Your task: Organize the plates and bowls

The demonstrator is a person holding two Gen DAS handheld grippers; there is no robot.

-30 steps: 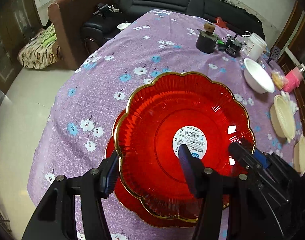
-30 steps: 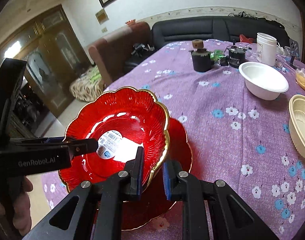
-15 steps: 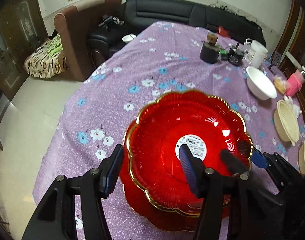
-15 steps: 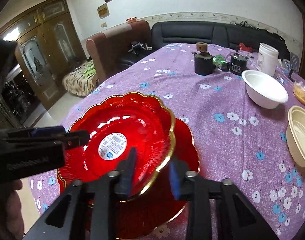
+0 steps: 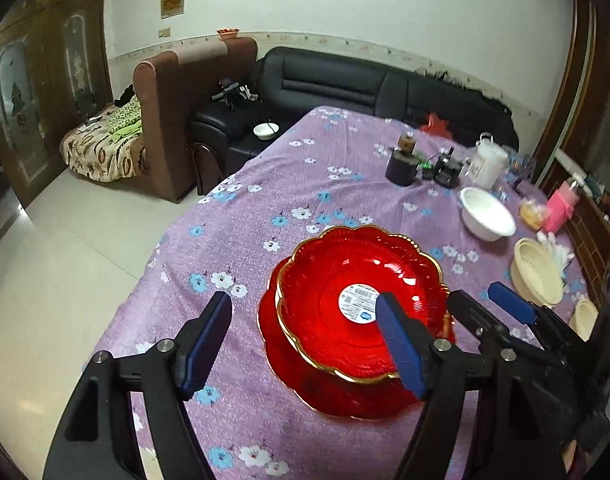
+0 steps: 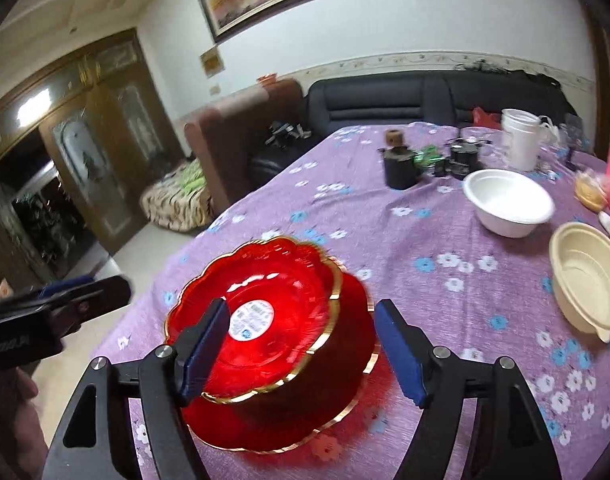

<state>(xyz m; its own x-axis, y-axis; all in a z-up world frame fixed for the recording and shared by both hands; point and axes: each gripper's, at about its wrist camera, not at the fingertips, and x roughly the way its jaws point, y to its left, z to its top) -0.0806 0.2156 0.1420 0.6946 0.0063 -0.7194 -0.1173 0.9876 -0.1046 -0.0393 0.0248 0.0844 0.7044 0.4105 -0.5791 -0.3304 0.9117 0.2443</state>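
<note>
A red scalloped bowl (image 5: pixel 361 304) (image 6: pixel 261 320) with a gold rim and a white label rests on a red plate (image 5: pixel 305 384) (image 6: pixel 329 416) on the purple flowered tablecloth (image 5: pixel 265 208). My left gripper (image 5: pixel 305 344) hovers above the bowl's near left side. Its jaws are opening and no pad touches the bowl. My right gripper (image 6: pixel 303 350) hangs over the bowl's near right rim. Its jaws are also opening wide, clear of the rim. A white bowl (image 5: pixel 487 216) (image 6: pixel 507 200) and cream bowls (image 5: pixel 537 276) (image 6: pixel 585 280) stand to the right.
At the far end of the table stand a dark jar (image 5: pixel 401 164), a white lidded container (image 5: pixel 487 162) and a pink bottle (image 5: pixel 561 208). The table's left edge (image 5: pixel 177 232) drops to a tiled floor. A black sofa (image 5: pixel 365 84) stands behind.
Both grippers let go of the red bowl, opened wide, and rose and drew back. The bowl went from tilted in their grip to resting on the red plate.
</note>
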